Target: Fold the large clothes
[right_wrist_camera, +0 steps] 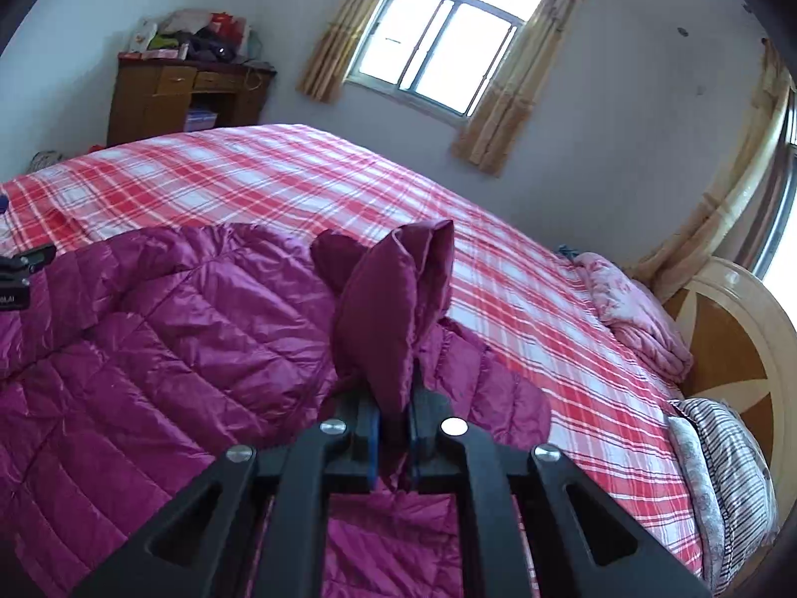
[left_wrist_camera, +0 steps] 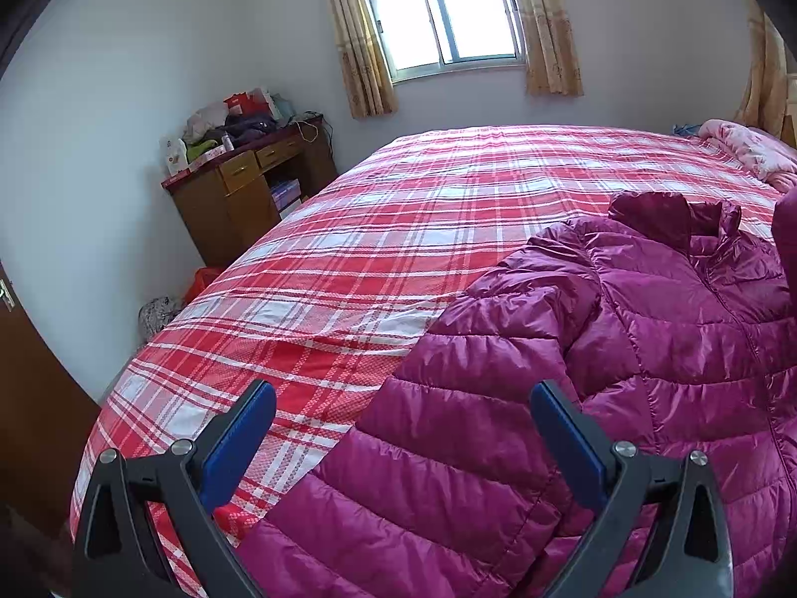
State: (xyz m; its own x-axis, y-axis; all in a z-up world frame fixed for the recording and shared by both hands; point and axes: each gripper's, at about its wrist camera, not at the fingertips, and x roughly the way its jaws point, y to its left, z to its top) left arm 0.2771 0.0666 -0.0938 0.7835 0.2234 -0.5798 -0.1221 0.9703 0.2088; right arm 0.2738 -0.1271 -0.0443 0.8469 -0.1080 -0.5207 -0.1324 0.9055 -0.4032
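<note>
The shiny magenta quilted down jacket (left_wrist_camera: 622,349) lies spread front-up across the near part of the bed with the red-and-white plaid sheet (left_wrist_camera: 398,229), its collar pointing toward the far side and its left sleeve running down toward the left tool (left_wrist_camera: 403,413). The right tool (right_wrist_camera: 393,423) is clamped on the jacket's right sleeve (right_wrist_camera: 393,309), whose cuff end stands up above the pinched fabric; judging by this, the sleeve is being lifted so it can be carried inward across the chest as a first fold. The left tool hangs over the other sleeve and the jacket's side edge with its blue-padded fingers (left_wrist_camera: 239,448) wide apart, gripping nothing, probably waiting to pin or take that side.

The jacket's left edge lies well in from the bed's edge, with a broad stretch of bare sheet beyond it and past the collar, so there is ample room to swing fabric. On the right, a crumpled pink blanket (right_wrist_camera: 642,314) and a striped pillow (right_wrist_camera: 732,453) sit near the round wooden headboard (right_wrist_camera: 737,349), well apart from the jacket. A cluttered brown wooden desk (left_wrist_camera: 244,199) stands against the far wall under the curtained window (left_wrist_camera: 443,15).
</note>
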